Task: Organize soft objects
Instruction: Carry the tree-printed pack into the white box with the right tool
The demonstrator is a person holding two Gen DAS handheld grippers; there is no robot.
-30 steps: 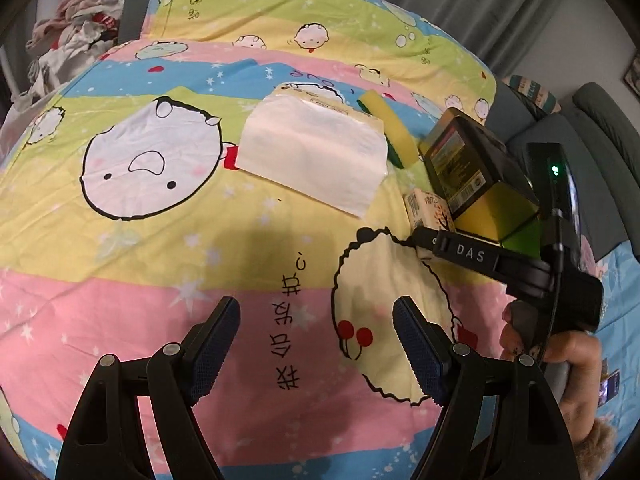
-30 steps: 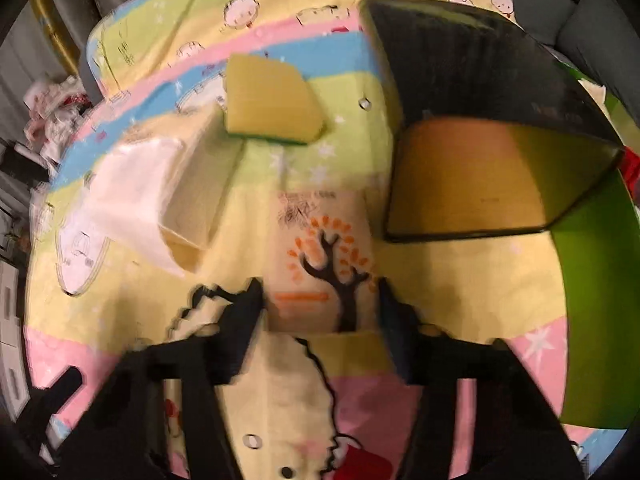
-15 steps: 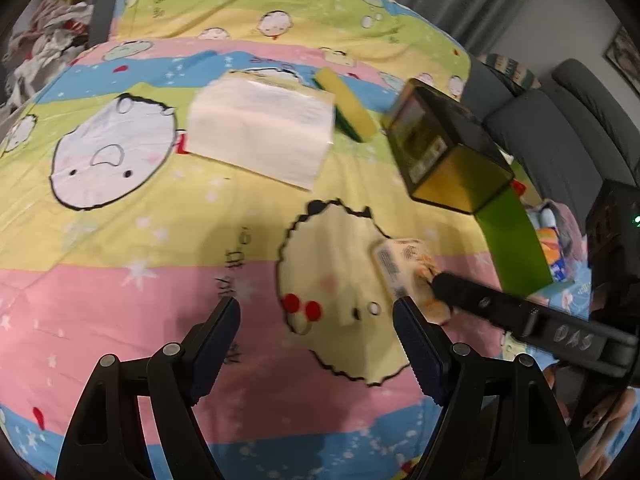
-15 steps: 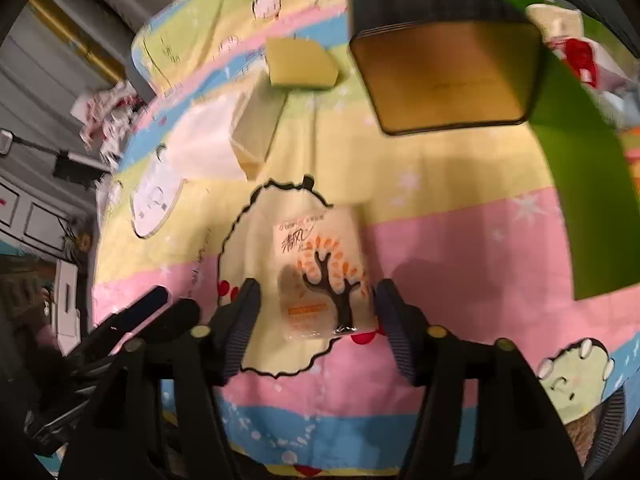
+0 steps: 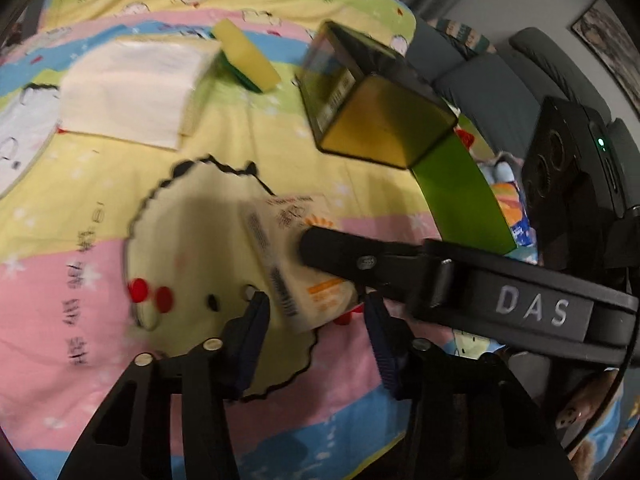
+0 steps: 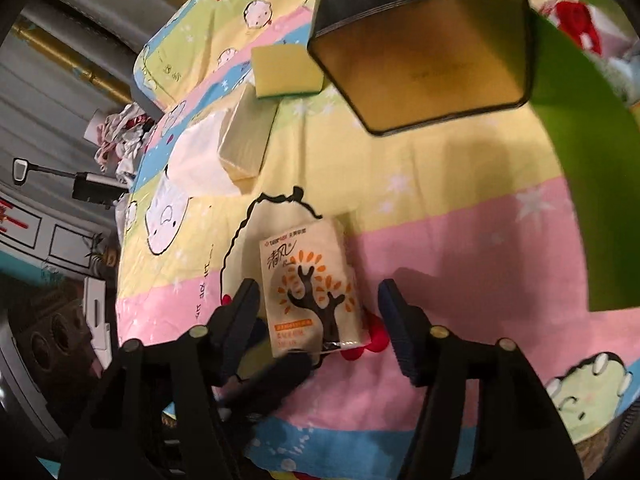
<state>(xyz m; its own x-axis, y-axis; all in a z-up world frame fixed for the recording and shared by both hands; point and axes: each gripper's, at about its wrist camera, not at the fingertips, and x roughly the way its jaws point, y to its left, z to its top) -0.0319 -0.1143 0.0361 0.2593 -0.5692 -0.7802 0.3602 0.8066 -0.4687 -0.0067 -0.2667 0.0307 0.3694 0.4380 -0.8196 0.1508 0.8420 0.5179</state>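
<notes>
Two handheld grippers meet over one small tissue pack (image 6: 310, 282) lying flat on a cartoon-print bedsheet (image 5: 100, 208). The left gripper (image 5: 316, 312) has its jaws closing, partly narrowed around the pack's near end; blur hides whether its pads press on it. The right gripper (image 6: 316, 306) is also closing, about half open and straddling the same pack: its left pad sits just beside the pack's edge, its right pad stands apart from it. In the left view one right finger (image 5: 340, 252) lies across the pack's top. At 12 o'clock from the pack lie one white napkin stack (image 5: 132, 88), one yellow-green sponge (image 5: 248, 54) and one open tin box (image 6: 424, 56), its green lid (image 5: 460, 196) at 2 o'clock.
</notes>
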